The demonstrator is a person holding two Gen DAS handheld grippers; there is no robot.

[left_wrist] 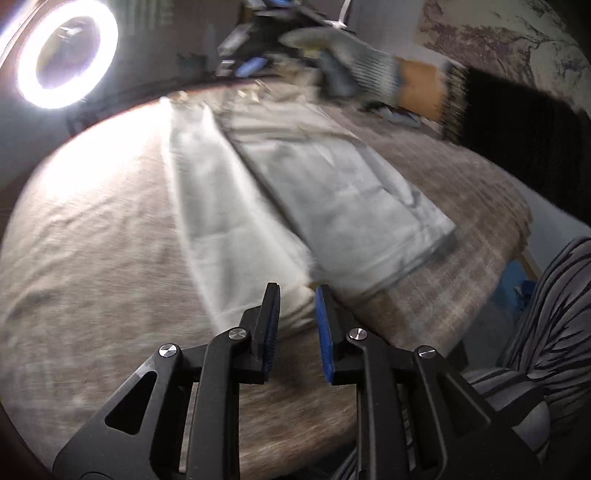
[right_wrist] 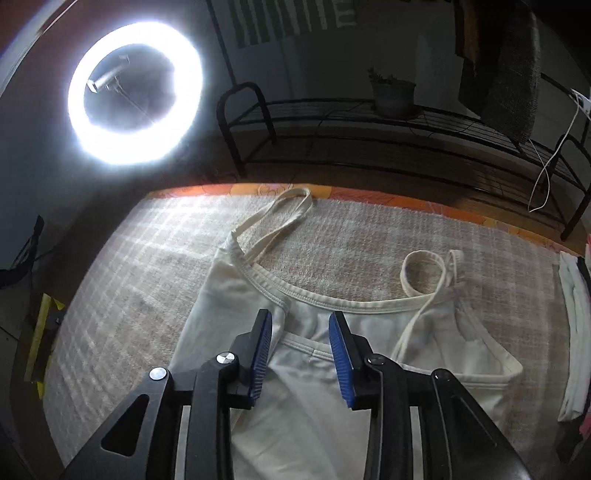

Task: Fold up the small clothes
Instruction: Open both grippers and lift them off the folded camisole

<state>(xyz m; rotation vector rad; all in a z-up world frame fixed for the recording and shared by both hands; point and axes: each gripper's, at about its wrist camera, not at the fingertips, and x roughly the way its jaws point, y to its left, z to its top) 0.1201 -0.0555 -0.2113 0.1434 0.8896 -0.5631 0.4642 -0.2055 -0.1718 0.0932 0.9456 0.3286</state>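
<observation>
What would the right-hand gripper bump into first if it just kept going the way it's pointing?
Most likely the cream camisole. The right gripper is open, holding nothing, and angles down at the top's front, just below its neckline, on the towel-covered surface. The gap is hard to judge.

Cream-white camisole (right_wrist: 303, 398), straps (right_wrist: 280, 218) same cream. Beige-brown towel (right_wrist: 155, 258) underneath, faint pale check pattern. Orange floral sheet edge (right_wrist: 388, 197) past it. Black grippers, left (left_wrist: 297, 295) and right (right_wrist: 301, 321), blue ribbed pads (right_wrist: 341, 354). White ring light (right_wrist: 135, 92). Black wire rack (right_wrist: 369, 122). Grey sleeve (left_wrist: 554, 332) with black stripes. Green-and-white striped cloth (right_wrist: 291, 16) on wall.
</observation>
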